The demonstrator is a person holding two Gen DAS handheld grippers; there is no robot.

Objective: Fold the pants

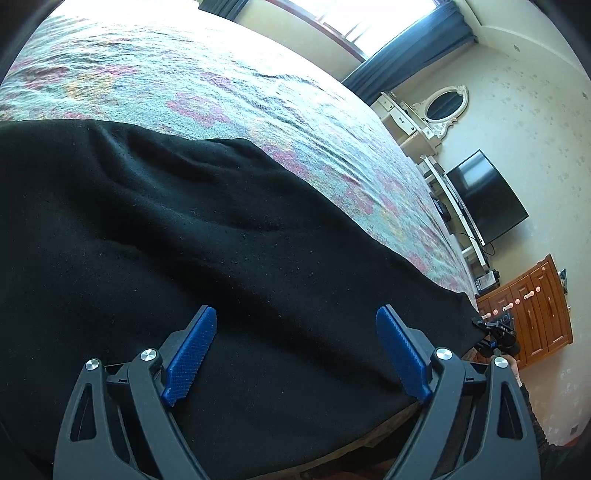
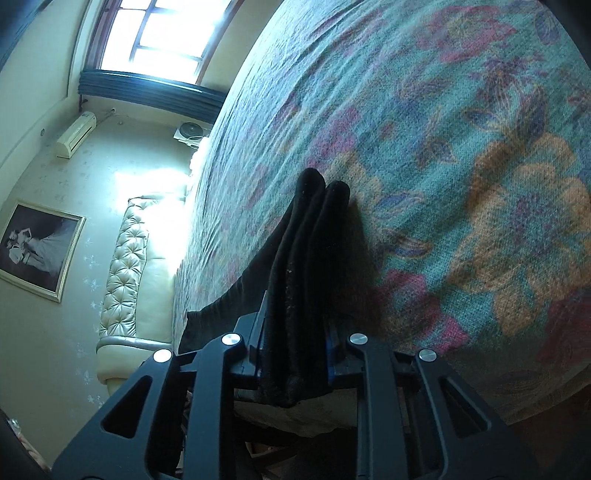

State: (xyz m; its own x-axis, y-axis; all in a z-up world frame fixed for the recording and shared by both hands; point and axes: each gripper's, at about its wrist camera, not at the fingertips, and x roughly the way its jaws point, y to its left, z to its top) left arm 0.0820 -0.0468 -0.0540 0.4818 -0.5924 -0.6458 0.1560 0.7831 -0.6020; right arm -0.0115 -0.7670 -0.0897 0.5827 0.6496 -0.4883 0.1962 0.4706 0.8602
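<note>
A lived-in home bedroom: a wide bed under a floral bedspread (image 1: pixel 229 96), a cream tufted headboard (image 2: pixel 125 266) on the left, a framed portrait (image 2: pixel 37 251) and air conditioner (image 2: pixel 75 134) on the wall, a curtained window (image 2: pixel 162 33), a dressing-table mirror (image 1: pixel 443 105), a television (image 1: pixel 484 195) and wooden cabinet (image 1: pixel 535 314) on the far side.

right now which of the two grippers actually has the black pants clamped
The right gripper: its jaws are shut on bunched black fabric pants. The left gripper is open above the cloth, blue pads apart.

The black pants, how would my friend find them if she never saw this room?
Look at the big bed with the flowery bedspread. The black pants lie along its near edge, the only plain dark thing there, with the right gripper pinching one end.
</note>
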